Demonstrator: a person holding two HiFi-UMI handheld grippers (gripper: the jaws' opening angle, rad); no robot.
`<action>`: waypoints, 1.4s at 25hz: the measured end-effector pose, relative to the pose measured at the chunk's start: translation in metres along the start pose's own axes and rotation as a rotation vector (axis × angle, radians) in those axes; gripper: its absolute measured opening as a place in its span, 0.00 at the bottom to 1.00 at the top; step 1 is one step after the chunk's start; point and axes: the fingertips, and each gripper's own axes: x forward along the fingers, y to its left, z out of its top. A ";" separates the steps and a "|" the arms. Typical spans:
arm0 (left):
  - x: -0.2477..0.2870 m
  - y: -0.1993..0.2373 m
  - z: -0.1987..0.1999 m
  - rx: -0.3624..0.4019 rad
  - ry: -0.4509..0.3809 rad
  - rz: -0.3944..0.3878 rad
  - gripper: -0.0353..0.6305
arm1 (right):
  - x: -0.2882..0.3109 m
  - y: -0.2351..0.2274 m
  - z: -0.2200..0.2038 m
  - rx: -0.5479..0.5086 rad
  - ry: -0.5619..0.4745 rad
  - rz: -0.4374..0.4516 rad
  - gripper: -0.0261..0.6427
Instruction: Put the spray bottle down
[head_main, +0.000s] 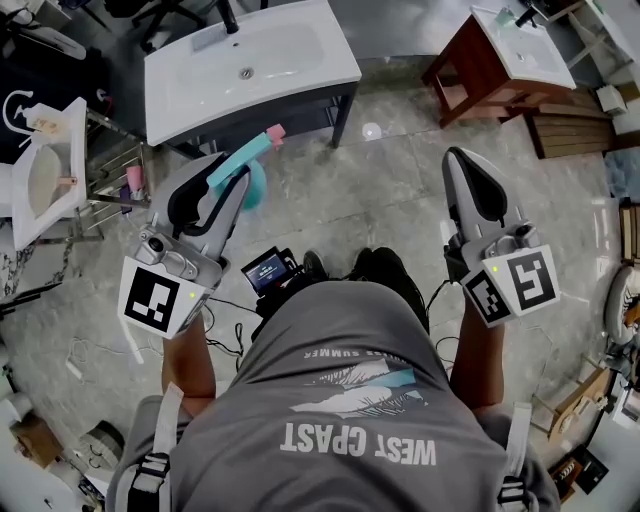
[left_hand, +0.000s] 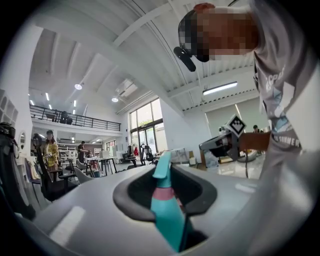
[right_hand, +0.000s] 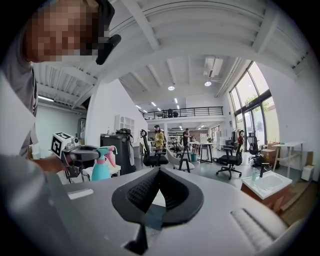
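Note:
A teal spray bottle (head_main: 243, 160) with a pink nozzle is held off the floor in front of the person. My left gripper (head_main: 222, 178) is shut on it around the neck and upper body. In the left gripper view the bottle (left_hand: 167, 207) stands between the jaws, its teal trigger head poking up past them. In the right gripper view the bottle (right_hand: 101, 169) shows under the left gripper at the left. My right gripper (head_main: 459, 158) is held out at the right, its jaws shut (right_hand: 159, 172) with nothing between them.
A white sink basin (head_main: 250, 60) on a dark stand is ahead of the left gripper. A second basin on a wooden cabinet (head_main: 505, 55) is at the back right, and a small basin (head_main: 45, 170) at the left. Below is a tiled floor (head_main: 390, 190).

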 end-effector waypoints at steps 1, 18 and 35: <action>0.001 0.001 -0.002 -0.005 0.003 0.000 0.19 | 0.000 -0.001 0.000 0.001 0.000 0.000 0.04; 0.060 0.024 -0.018 -0.025 0.098 0.084 0.19 | 0.068 -0.063 0.002 0.017 0.003 0.101 0.04; 0.156 0.040 -0.010 -0.007 0.083 0.203 0.19 | 0.138 -0.149 0.003 0.025 0.002 0.244 0.04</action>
